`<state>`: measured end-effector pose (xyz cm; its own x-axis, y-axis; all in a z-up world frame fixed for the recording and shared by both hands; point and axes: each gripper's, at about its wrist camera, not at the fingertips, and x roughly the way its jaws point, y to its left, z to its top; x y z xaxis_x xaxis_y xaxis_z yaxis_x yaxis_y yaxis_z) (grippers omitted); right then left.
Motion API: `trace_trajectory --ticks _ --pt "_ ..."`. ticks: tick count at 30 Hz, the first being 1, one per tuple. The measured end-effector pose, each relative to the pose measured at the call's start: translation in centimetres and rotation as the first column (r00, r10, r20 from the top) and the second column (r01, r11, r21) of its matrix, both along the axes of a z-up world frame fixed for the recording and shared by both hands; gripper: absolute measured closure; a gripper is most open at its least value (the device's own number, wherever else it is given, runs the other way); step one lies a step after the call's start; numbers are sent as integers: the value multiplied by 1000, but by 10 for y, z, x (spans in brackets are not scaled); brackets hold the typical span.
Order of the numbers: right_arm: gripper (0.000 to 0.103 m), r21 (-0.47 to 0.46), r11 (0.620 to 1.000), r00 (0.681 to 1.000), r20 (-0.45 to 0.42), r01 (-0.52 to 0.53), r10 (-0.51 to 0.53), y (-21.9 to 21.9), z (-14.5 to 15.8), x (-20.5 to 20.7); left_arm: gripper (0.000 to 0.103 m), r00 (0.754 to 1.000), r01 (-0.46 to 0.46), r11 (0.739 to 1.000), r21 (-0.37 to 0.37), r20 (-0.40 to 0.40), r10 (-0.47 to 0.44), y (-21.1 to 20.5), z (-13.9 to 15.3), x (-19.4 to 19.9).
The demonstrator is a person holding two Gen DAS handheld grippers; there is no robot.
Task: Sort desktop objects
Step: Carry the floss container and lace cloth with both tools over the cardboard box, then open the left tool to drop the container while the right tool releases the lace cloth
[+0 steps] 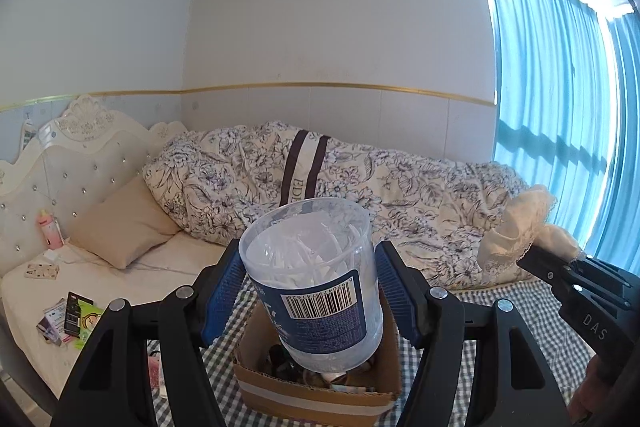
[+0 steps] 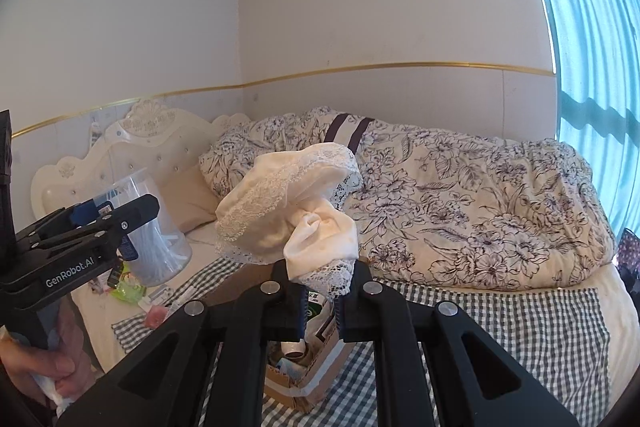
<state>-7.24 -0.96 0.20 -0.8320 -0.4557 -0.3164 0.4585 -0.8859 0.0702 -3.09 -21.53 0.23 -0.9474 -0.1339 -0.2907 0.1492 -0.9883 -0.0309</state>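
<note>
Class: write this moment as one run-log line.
left gripper: shut on cotton swab jar | right gripper: shut on lace cloth | both above cardboard box

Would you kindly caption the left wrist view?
Left gripper holds a clear swab jar above an open cardboard box.

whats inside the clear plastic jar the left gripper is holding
The clear plastic jar holds a jumble of thin white sticks, seemingly cotton swabs. Its blue barcode label covers the lower part, so their depth is hidden.
</note>
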Motion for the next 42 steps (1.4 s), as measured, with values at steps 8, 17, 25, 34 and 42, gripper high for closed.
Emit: trace_trajectory --ticks 8,17,25,34,42 --pt "93 36 999 999 46 -16 14 -25 -25 -33 35 998 -4 1000 23 70 3 -18 -34 -40" --pt "93 73 996 991 133 -41 31 -52 -70 -75 36 985 -8 999 36 172 1 -37 -83 -85" --pt "93 130 989 977 207 -74 46 -78 -110 -104 37 966 5 999 53 258 -19 -51 -117 -116" --pt "92 172 978 962 263 -118 70 -94 -145 -125 39 948 24 997 74 315 -46 -56 -145 -135" --pt "84 193 973 955 288 -123 64 -97 -160 -129 39 947 -5 993 118 318 -33 -69 -153 -137"
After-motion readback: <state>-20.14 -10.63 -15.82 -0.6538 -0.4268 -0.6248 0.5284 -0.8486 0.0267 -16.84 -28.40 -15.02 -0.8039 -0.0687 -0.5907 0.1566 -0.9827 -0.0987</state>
